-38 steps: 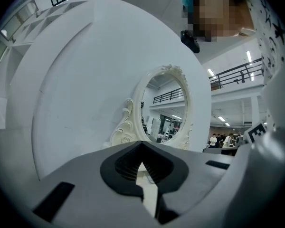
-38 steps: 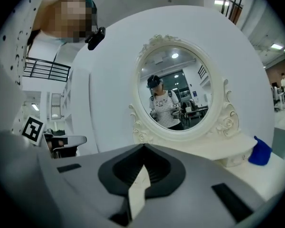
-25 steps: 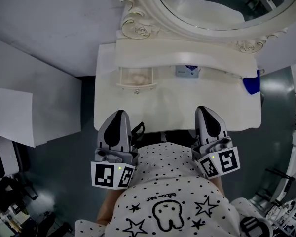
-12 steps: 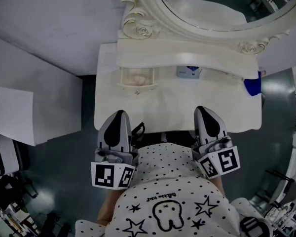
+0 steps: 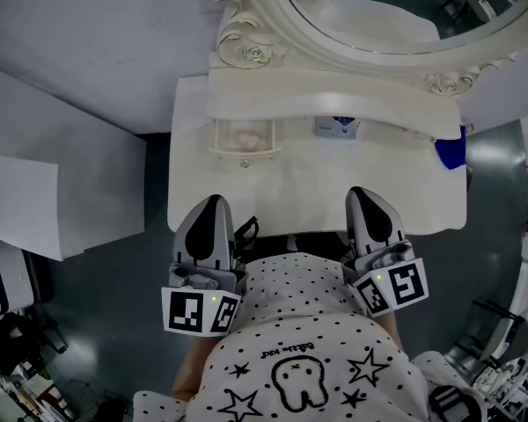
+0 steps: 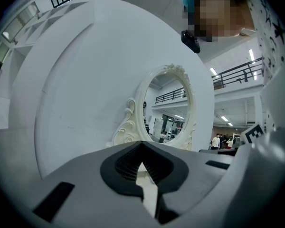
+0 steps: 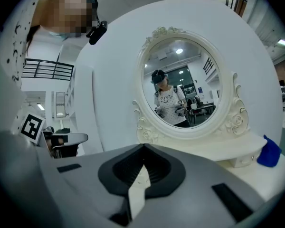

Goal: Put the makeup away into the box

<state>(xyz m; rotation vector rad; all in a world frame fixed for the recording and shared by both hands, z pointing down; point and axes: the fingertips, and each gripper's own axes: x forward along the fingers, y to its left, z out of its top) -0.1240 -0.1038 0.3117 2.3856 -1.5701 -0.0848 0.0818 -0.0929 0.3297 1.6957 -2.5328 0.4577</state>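
Note:
A small open drawer-like box with pale pinkish contents sits under the shelf of the white dressing table. A small white and blue item lies to its right below the shelf. My left gripper and right gripper hover side by side at the table's near edge, close to the person's body. Both are shut with nothing between the jaws. The left gripper faces the wall and the mirror; the right gripper faces the mirror too.
An ornate oval mirror rises at the back of the table. A blue object sits at the table's right end, also seen as the blue object. A grey panel stands left of the table.

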